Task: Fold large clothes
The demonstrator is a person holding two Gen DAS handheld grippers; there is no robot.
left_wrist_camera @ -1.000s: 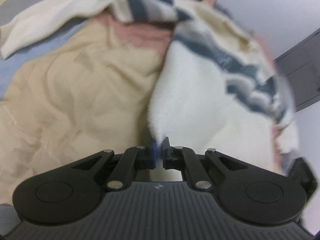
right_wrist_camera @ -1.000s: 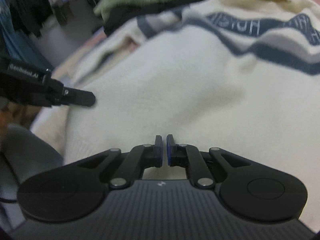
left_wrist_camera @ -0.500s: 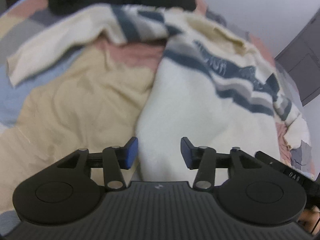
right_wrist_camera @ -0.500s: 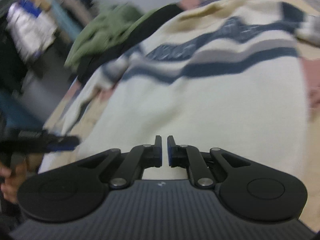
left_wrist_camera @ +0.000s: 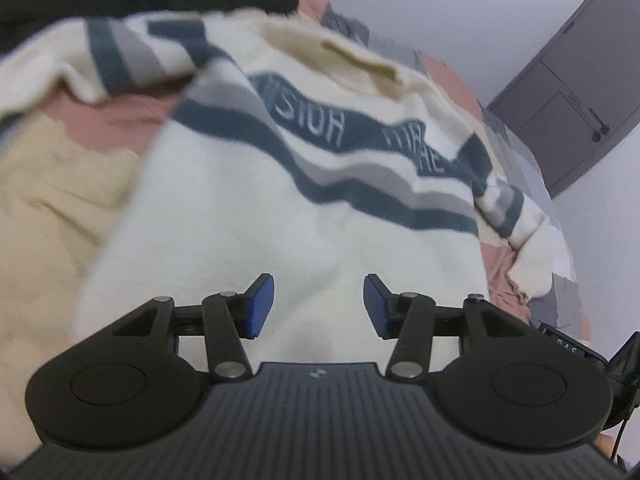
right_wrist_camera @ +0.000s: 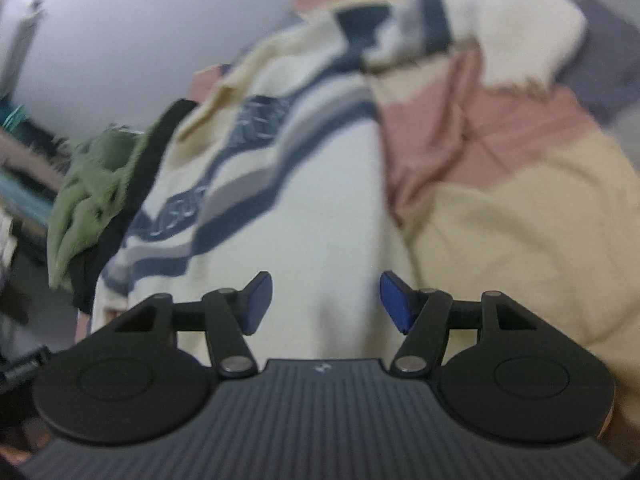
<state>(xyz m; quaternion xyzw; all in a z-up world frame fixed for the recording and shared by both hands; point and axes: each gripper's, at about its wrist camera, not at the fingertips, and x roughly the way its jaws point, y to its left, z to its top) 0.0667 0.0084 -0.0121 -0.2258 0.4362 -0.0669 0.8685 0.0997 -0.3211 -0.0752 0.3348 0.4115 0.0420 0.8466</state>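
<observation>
From the left wrist, the left gripper (left_wrist_camera: 319, 306), clamped on the hem a second earlier, stood parted and empty above the cream striped sweater (left_wrist_camera: 280, 200), which lay spread on the patchwork bedspread (left_wrist_camera: 56, 184). From the right wrist, the right gripper (right_wrist_camera: 326, 302) was opening, nothing between its jaws, over the same sweater (right_wrist_camera: 320, 208) beside a green garment (right_wrist_camera: 84, 200). Both holds released, the sweater seemingly laid out and ready for folding.
</observation>
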